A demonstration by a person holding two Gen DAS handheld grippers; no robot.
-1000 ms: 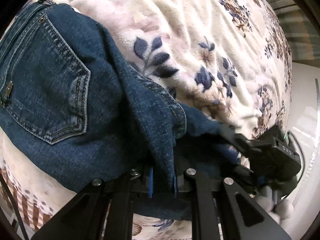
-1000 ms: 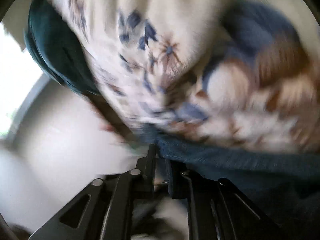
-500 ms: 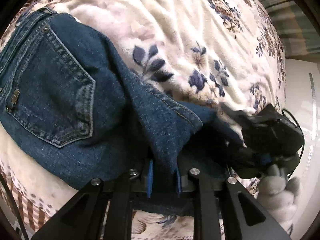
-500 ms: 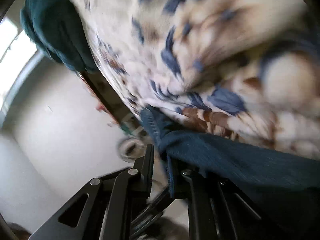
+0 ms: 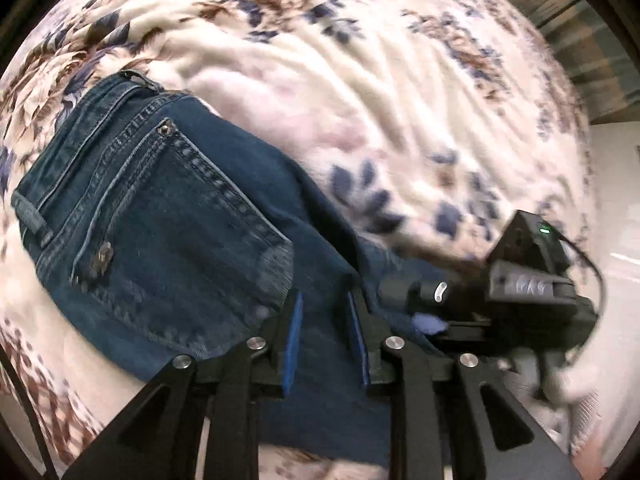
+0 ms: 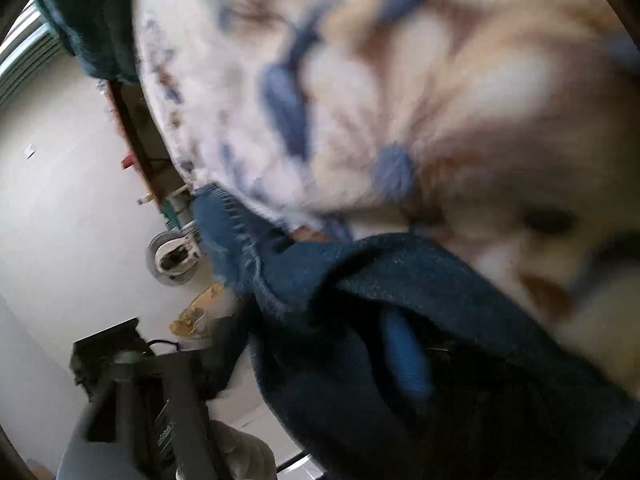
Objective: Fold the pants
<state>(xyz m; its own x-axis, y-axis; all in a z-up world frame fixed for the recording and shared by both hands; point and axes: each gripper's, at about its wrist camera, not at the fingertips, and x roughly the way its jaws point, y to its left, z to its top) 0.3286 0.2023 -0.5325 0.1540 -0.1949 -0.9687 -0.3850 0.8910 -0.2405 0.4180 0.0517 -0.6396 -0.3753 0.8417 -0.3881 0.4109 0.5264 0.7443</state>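
Observation:
Dark blue jeans (image 5: 160, 232) lie on a floral blanket (image 5: 360, 92), back pocket and waistband up at the left. My left gripper (image 5: 324, 312) stands over the denim with its blue-padded fingers a little apart and fabric between them. My right gripper (image 5: 432, 304) shows at the right of the left wrist view, pushed into the jeans' edge. In the right wrist view the picture is blurred; the jeans (image 6: 400, 300) drape over my right gripper, one blue pad (image 6: 404, 352) shows, and the hem (image 6: 224, 232) hangs off the bed edge.
A dark teal cloth (image 6: 96, 28) lies at the bed's far end. Beside the bed is pale floor (image 6: 60, 208) with a white wheel-like item (image 6: 174, 258) and a yellowish object (image 6: 196, 312). The other gripper's body (image 6: 132, 400) shows at lower left.
My left gripper has loosened from a tight pinch on the denim to parted fingers and pulled back. My right gripper has swung, and the denim now covers its fingers.

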